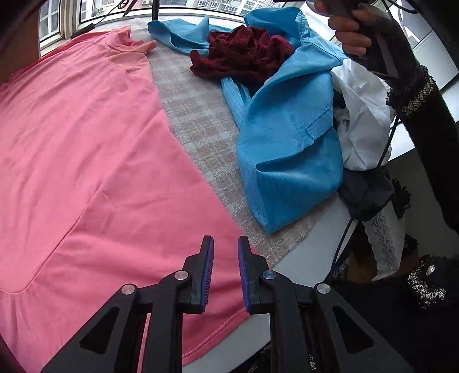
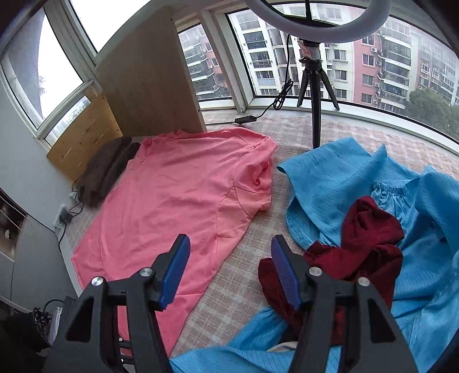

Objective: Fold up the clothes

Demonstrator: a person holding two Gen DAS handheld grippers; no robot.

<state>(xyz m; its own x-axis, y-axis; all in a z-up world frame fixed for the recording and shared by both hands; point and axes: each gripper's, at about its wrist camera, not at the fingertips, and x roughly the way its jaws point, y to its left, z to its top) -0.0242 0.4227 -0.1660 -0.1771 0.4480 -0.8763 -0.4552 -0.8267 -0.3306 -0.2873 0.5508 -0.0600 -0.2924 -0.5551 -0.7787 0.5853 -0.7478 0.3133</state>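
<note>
No readable text, label, brand, number or sign shows anywhere.

pink shirt (image 1: pixel 86 149) cut off at left edge; white garment (image 1: pixel 361 114) perhaps partly under blue garment (image 1: pixel 287 137)

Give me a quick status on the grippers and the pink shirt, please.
Left gripper and right gripper both open, empty. Pink shirt spread flat, unfolded. Blue garment and dark red cloth heaped beside it, not overlapping.

Ring light (image 2: pixel 324 20) on black tripod (image 2: pixel 315 86) — wooden board (image 2: pixel 149 74) against the window (image 2: pixel 387 57).
</note>
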